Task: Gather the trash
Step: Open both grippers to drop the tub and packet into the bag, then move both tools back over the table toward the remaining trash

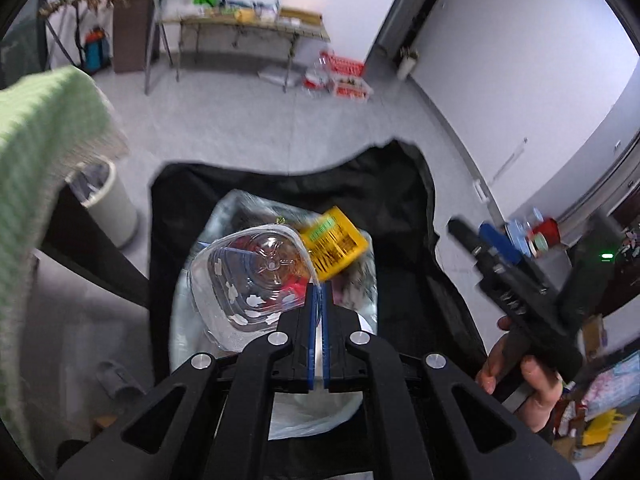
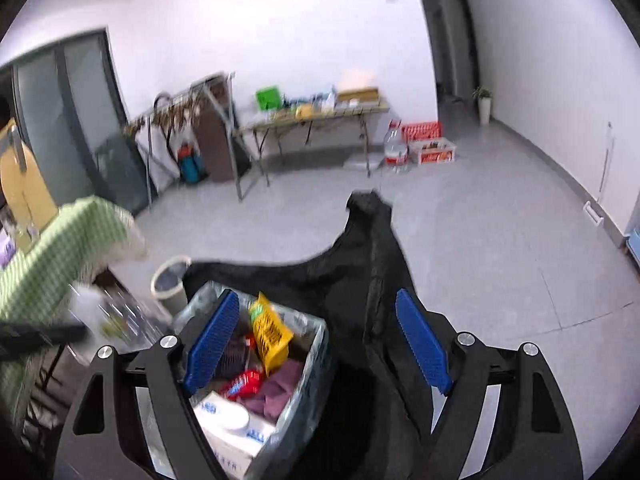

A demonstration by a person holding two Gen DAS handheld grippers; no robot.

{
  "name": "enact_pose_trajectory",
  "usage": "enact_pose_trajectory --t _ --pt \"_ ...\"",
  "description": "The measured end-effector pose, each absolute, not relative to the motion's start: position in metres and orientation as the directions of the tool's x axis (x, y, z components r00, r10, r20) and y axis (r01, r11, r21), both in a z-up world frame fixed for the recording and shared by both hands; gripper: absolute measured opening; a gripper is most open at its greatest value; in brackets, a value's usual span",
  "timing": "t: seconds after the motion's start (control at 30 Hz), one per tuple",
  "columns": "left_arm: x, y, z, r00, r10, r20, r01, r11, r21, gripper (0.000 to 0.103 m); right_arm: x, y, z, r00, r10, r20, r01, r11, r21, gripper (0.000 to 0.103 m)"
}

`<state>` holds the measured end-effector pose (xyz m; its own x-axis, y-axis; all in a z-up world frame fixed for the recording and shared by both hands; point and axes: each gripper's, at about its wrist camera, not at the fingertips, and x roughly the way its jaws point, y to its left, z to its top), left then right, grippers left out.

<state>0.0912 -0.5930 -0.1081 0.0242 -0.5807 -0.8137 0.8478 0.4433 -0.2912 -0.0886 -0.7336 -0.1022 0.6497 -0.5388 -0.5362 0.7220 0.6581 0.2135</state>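
The left gripper (image 1: 319, 300) has its fingers (image 1: 325, 320) pressed together on the rim of a clear plastic container (image 1: 248, 276), a thin transparent tub that hangs just ahead of and to the left of the fingertips, right above the lined trash bin (image 1: 362, 300) below them. The tub looks very light and springy: its walls are thin enough to see the rubbish through them, so it will likely flex and crackle under pressure without cracking. The rim is the sensible place to pinch, since it is the stiffest part and the smooth curved sides would probably slip between the pads. White patches dot its wall, residue or label bits, I cannot tell which. Just beyond the fingertips and to their right lies a yellow packet (image 1: 334, 250) among the other rubbish already in the bin, and the black bag (image 1: 400, 200) spreads behind and to the right of it. The right gripper (image 2: 318, 342) has its fingers (image 2: 420, 344) spread wide with nothing between them; in its own view the bin sits under its left finger, with the black bag beneath the right one. Seen from the left wrist, that gripper is held off to the right in a hand (image 1: 528, 376). A green checked cloth (image 1: 44, 128) covers a counter to the far left of both grippers.
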Motion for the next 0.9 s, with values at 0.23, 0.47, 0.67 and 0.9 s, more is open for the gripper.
enact_pose_trajectory --t 0.23,0.47,0.67,0.9 --pt "0.106 -0.615 -0.138 0.049 -0.540 -0.840 0.780 0.546 -0.306 0.027 -0.081 -0.731 -0.107 0.602 -0.580 -0.548 0.749 0.648 0.137 0.078" --pt "0.115 -0.590 -0.128 0.106 -0.537 -0.837 0.775 0.572 -0.269 0.033 -0.077 -0.724 -0.107 0.597 -0.584 -0.550 0.743 0.661 0.105 0.078" --pt "0.109 -0.554 -0.104 0.178 -0.554 -0.813 0.798 0.564 -0.210 0.042 -0.072 -0.724 -0.109 0.590 -0.579 -0.563 0.739 0.668 0.087 0.078" --pt "0.104 -0.510 -0.065 0.258 -0.578 -0.774 0.785 0.593 -0.181 0.048 -0.068 -0.724 -0.112 0.580 -0.571 -0.581 0.737 0.671 0.075 0.078"
